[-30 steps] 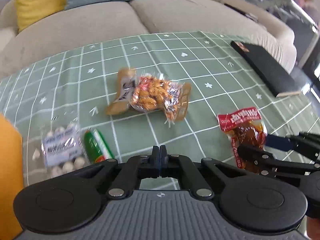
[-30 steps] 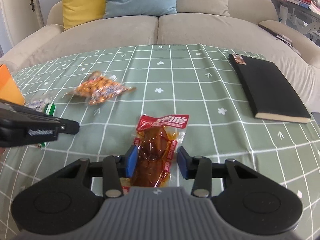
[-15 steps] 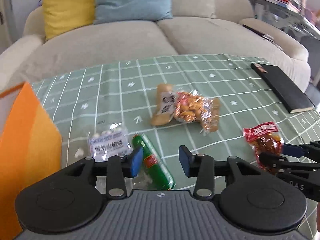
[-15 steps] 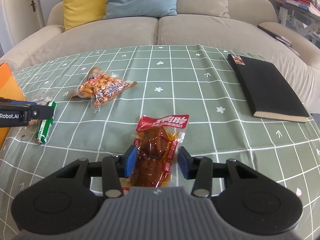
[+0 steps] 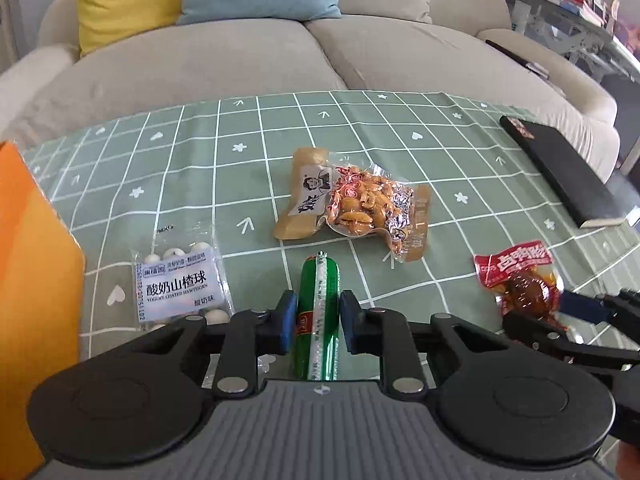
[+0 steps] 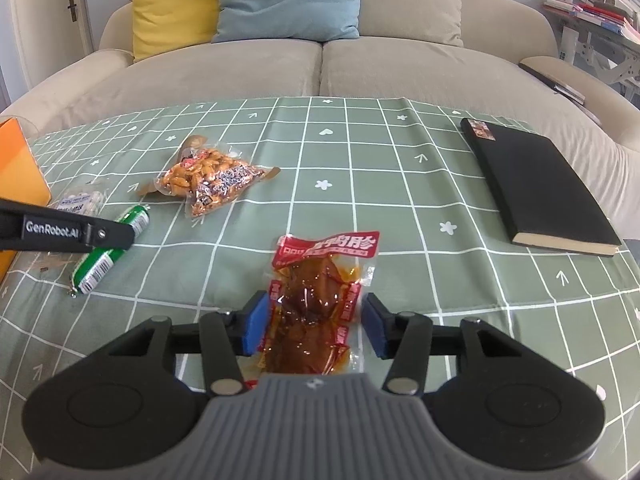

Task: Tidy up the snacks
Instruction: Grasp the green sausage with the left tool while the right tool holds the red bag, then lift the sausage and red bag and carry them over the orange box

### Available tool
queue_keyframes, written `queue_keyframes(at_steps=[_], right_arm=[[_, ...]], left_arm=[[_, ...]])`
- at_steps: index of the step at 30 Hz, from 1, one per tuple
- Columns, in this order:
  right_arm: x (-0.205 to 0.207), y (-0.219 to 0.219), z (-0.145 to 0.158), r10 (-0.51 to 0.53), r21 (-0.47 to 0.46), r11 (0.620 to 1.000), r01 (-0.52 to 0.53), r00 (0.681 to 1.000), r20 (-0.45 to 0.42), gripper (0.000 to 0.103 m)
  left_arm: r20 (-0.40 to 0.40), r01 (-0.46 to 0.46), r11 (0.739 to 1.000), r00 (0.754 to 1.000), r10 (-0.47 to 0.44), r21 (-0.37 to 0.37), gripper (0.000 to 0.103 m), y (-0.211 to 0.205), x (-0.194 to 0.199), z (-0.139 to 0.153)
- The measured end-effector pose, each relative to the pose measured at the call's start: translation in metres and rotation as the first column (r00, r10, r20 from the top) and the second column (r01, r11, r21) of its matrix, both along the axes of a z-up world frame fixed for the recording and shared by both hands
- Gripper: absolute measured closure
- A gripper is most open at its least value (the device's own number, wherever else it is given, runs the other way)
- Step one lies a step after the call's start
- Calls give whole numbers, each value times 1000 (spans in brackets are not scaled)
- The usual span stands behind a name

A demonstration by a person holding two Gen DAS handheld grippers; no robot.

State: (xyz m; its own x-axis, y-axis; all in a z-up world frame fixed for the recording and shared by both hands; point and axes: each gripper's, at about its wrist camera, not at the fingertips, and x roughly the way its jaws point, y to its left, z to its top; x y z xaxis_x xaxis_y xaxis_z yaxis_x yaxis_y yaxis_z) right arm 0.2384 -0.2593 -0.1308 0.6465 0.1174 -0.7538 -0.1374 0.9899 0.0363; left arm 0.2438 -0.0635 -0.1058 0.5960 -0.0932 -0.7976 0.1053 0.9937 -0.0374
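Observation:
A green sausage stick (image 5: pixel 318 312) lies on the green checked tablecloth (image 5: pixel 208 168), between the open jaws of my left gripper (image 5: pixel 317 325); it also shows in the right wrist view (image 6: pixel 110 252). A red pack of braised meat (image 6: pixel 320 292) lies between the open jaws of my right gripper (image 6: pixel 316 326); it also shows in the left wrist view (image 5: pixel 520 284). A pack of peanuts (image 5: pixel 360 204) lies mid-table. A white pack of yogurt hawthorn balls (image 5: pixel 178 284) lies at the left.
An orange box (image 5: pixel 32 300) stands at the left edge. A black notebook (image 6: pixel 536 184) lies at the right. A beige sofa (image 6: pixel 320 64) with yellow and blue cushions is behind the table.
My left gripper has opened and swung left, and now straddles the green sausage. The right gripper has opened a little wider around the red pack and otherwise stayed put.

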Motion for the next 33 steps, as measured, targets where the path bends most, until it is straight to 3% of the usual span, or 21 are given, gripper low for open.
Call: queue_keyframes(at_steps=[9,14,19,26,33], right_arm=[[-4,6,-3,0,-17,1000,1,1000,29,46],[-4,0,0,-55,8,998,55,998,28,63],[-8,-2,4,-64,17,998,64,997,30,65],[-27,12,27,-33,10,999,32,995,96,66],[-50,25,54,-14,85,996,5,994,110,67]], left_arm=[[3,-11,999,1000,11,40,73,-4,-1,-8],[12,3,996,1000,-4,89,78,-13,-10,-7],[9,-19,1000,1000,18,22,78,-7,-21,-2],[49,-52,996,997,55,-69,78,8,-42,26],[75,-66,992,994,74,-109,78,17,-72,56]])
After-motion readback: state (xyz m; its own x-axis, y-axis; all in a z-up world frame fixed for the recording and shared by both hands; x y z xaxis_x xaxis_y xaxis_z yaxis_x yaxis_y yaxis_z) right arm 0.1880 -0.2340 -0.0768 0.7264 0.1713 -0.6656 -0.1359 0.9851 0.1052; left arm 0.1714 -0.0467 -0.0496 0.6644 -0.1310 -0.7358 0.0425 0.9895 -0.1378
